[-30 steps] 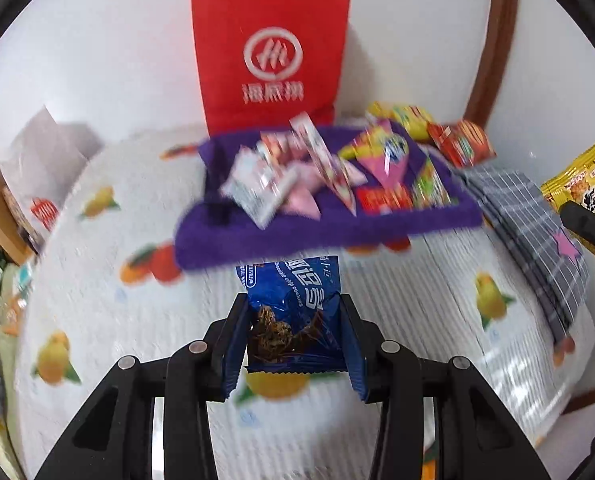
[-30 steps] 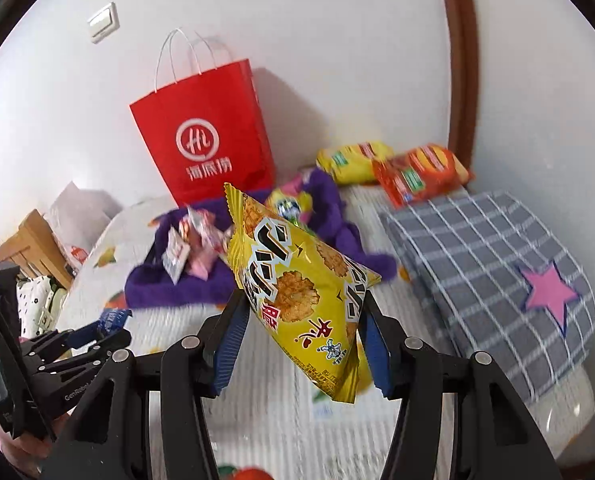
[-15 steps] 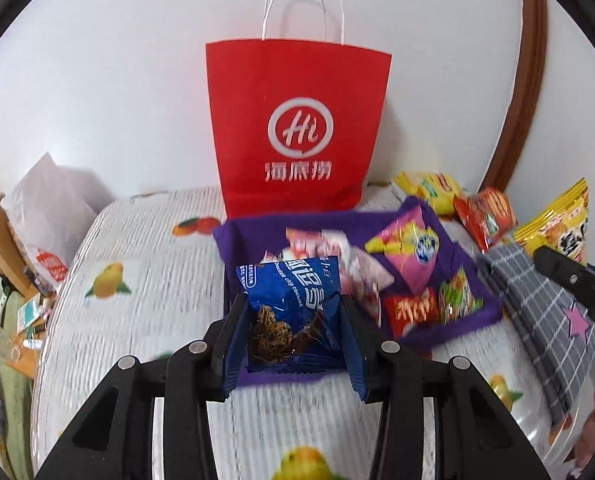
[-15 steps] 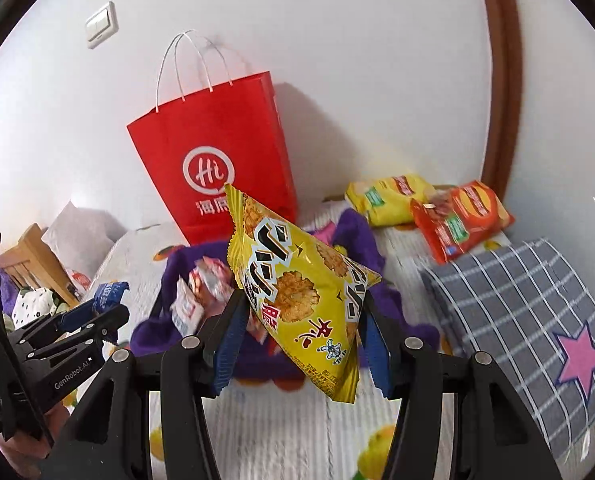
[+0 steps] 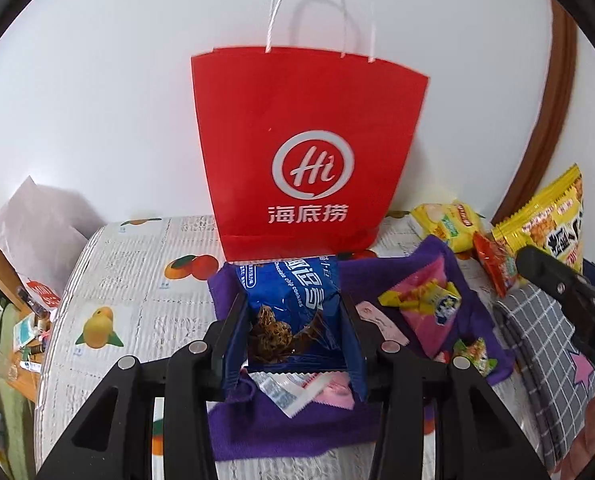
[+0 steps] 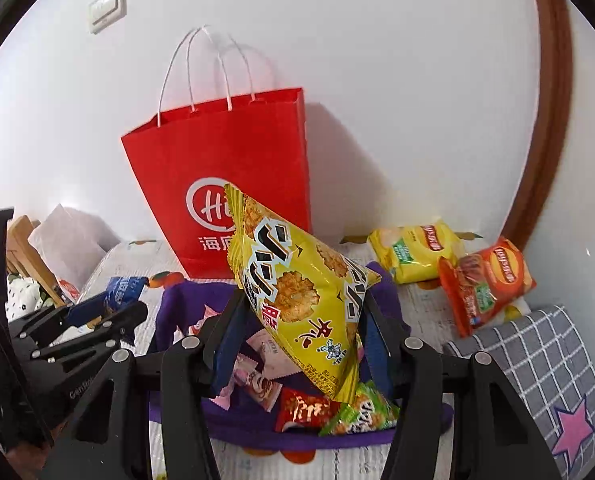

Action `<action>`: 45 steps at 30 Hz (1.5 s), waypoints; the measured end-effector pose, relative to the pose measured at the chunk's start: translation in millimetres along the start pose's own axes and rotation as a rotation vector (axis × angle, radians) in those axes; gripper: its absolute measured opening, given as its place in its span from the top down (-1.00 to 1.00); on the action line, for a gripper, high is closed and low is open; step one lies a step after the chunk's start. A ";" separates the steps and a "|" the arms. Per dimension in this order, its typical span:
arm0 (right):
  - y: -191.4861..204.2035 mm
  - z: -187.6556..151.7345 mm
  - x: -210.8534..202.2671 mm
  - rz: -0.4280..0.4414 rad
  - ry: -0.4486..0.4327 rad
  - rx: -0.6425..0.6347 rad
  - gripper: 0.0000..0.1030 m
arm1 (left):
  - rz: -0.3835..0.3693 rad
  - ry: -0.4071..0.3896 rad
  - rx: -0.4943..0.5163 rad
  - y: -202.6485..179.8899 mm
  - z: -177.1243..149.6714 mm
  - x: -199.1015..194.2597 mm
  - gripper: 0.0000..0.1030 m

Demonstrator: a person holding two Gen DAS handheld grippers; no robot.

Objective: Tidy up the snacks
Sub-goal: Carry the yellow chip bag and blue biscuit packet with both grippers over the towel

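Gripping a blue chocolate chip cookie packet (image 5: 293,308) between its closed fingers, the left gripper (image 5: 293,336) holds it above the purple towel (image 5: 473,312), just in front of the upright red paper bag (image 5: 305,148). The right gripper (image 6: 301,332) clamps a yellow rice cracker bag (image 6: 297,292) tilted over the same towel, where small candy packets (image 6: 317,412) lie scattered. Behind, a yellow Lay's chip bag (image 6: 413,254) and an orange Lay's chip bag (image 6: 485,288) rest on the fruit-print bedcover (image 5: 137,280), near a grey checked pillow (image 6: 537,364).

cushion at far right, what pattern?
Grey with a white grid and a pink star, clearest in the right wrist view: cushion.
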State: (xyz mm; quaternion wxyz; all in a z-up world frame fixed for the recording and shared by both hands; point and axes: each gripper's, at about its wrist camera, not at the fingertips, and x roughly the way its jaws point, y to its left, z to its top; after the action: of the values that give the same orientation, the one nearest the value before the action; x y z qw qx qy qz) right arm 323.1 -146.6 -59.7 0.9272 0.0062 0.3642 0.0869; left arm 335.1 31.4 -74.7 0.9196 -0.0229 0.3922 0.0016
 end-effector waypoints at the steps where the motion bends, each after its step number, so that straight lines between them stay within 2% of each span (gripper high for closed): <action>1: 0.1 0.0 4.4 0.002 0.006 -0.001 -0.05 | 0.001 0.006 -0.002 1.5 0.7 4.9 0.21; 6: -5.0 0.5 36.1 0.045 0.080 0.002 -0.05 | -0.001 0.042 -0.013 12.4 -6.0 30.2 0.21; 9: -8.5 6.0 42.7 0.059 0.073 0.013 -0.05 | 0.010 0.073 -0.005 18.5 -6.5 43.6 0.21; 12: -10.6 7.8 50.5 0.068 0.076 0.023 -0.05 | 0.008 0.078 -0.029 26.4 -5.8 45.7 0.21; 19: -17.6 -2.6 74.2 0.068 0.187 0.015 -0.05 | 0.007 0.074 -0.037 27.8 -4.8 46.1 0.21; 28: -18.6 -5.1 82.5 0.097 0.242 -0.019 -0.05 | 0.006 0.109 -0.039 22.2 -7.9 55.3 0.21; 36: -16.8 -7.3 84.9 0.083 0.262 -0.036 -0.07 | -0.008 0.120 -0.050 22.9 -8.4 56.6 0.21; 43: -9.6 -16.4 104.6 0.095 0.340 -0.046 -0.07 | -0.003 0.127 -0.065 26.5 -7.7 58.3 0.21; 45: -6.3 -20.0 110.2 0.123 0.367 -0.041 -0.07 | -0.007 0.130 -0.067 26.5 -7.8 58.7 0.21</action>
State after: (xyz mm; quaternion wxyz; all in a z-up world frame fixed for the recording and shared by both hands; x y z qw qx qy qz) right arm 389.9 -135.6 -149.2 0.8380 -0.0065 0.5244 0.1505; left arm 369.6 56.7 -123.5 0.8909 -0.0549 0.4507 0.0097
